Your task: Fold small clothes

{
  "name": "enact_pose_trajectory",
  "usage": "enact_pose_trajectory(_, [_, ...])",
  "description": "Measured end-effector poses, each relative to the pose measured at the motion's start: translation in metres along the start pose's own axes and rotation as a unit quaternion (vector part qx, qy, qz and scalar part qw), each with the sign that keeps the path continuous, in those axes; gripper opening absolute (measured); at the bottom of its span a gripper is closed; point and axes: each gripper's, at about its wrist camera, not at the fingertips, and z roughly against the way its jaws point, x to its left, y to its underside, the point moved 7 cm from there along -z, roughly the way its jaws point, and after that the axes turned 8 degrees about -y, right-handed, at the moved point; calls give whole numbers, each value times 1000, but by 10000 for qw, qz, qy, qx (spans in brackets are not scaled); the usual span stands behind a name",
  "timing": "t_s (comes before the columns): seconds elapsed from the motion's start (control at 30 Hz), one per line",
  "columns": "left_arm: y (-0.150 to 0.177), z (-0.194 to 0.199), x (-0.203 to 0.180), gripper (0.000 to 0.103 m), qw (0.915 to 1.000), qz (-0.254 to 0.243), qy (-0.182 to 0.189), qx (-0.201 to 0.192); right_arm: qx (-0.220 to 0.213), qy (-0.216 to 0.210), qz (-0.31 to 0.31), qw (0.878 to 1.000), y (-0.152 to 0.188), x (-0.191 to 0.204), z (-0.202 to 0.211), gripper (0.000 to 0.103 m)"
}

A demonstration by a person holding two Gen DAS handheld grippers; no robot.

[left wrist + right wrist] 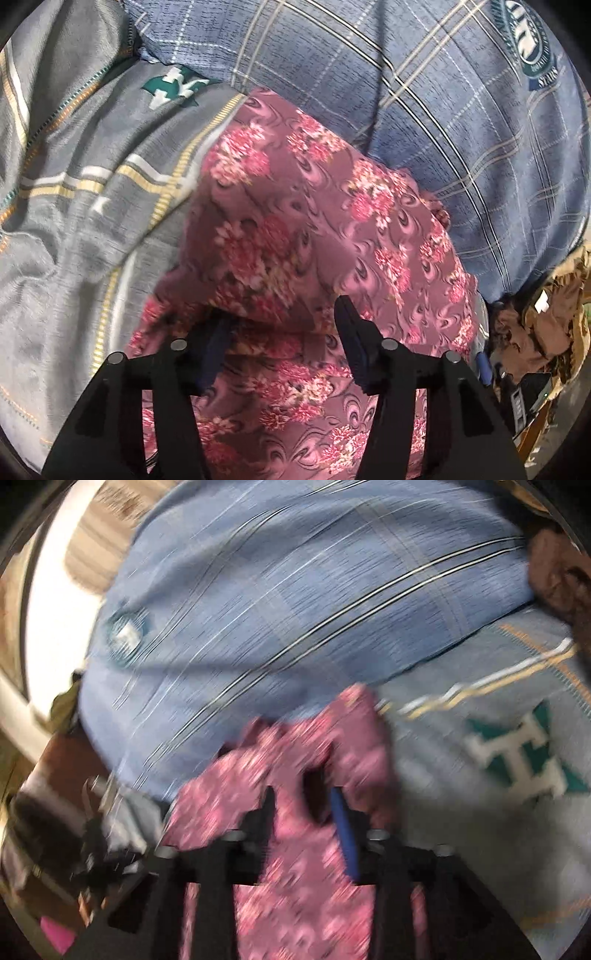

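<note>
One floral garment (295, 221), two grippers, left gripper (284, 325), right gripper (306, 805)

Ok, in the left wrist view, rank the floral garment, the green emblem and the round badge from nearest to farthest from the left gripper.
1. Floral garment: draped across the left gripper.
2. Green emblem: upper left, on the grey bedsheet.
3. Round badge: far upper right, on the blue plaid pillow.
</note>
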Motion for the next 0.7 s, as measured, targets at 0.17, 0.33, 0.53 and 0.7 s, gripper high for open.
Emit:
enact_pose_trajectory(0.17, [-8, -7, 0, 57, 9999, 9, -161, 9, 236, 331, -76, 9991, 13, -4, -43, 47])
enact_pose_trajectory(0.33, [-25, -9, 4, 20, 9996, 174, -226, -8, 29, 349, -189, 9992, 3, -2, -68, 5])
enact_pose_trajectory(0.53, [-24, 20, -4, 8, 9980, -473, -405, -47, -414, -192, 32, 9990, -20, 29, -21, 6])
enact_pose_trajectory(0.7, [-1, 37, -22, 8, 9886, -1271, -802, -113, -501, -250, 141, 9983, -15, 35, 12, 6])
